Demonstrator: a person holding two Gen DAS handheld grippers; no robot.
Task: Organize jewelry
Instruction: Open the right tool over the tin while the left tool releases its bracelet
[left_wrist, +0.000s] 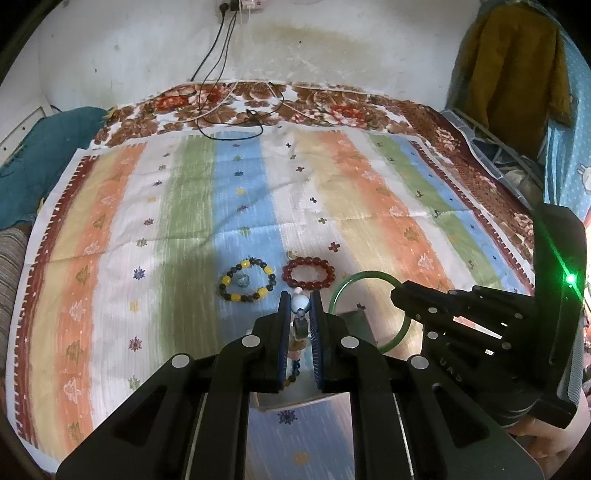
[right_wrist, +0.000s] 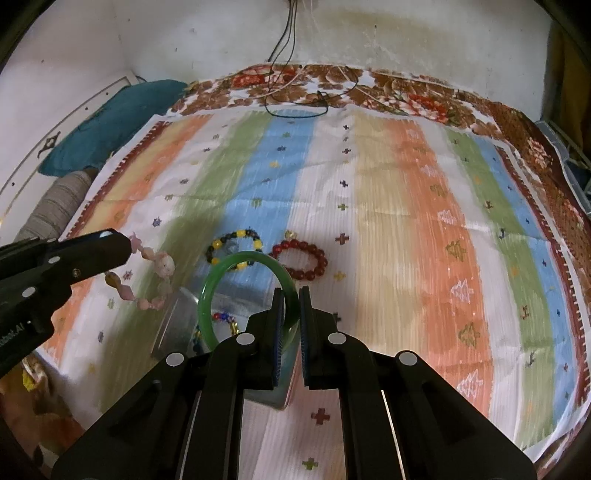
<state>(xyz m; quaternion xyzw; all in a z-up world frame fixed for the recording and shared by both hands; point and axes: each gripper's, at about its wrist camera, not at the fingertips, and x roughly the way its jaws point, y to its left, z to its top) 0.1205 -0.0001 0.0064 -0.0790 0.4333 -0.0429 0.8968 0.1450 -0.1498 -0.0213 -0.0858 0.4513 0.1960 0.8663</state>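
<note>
My left gripper (left_wrist: 300, 301) is shut on a pink and white bead bracelet (left_wrist: 300, 303), which hangs from it in the right wrist view (right_wrist: 162, 264). My right gripper (right_wrist: 291, 295) is shut on a green jade bangle (right_wrist: 210, 295), held upright above a metal box (right_wrist: 177, 321); the bangle also shows in the left wrist view (left_wrist: 362, 275). A multicoloured bead string (right_wrist: 223, 317) lies in the box. A yellow and black bead bracelet (left_wrist: 247, 278) and a red bead bracelet (left_wrist: 309, 272) lie side by side on the striped cloth (left_wrist: 184, 221).
The cloth covers a bed with a floral sheet (left_wrist: 314, 99). Black and white cables (left_wrist: 229, 107) trail from the wall onto the far edge. A teal pillow (left_wrist: 40, 155) lies at the left. Clothes (left_wrist: 513, 62) hang at the right.
</note>
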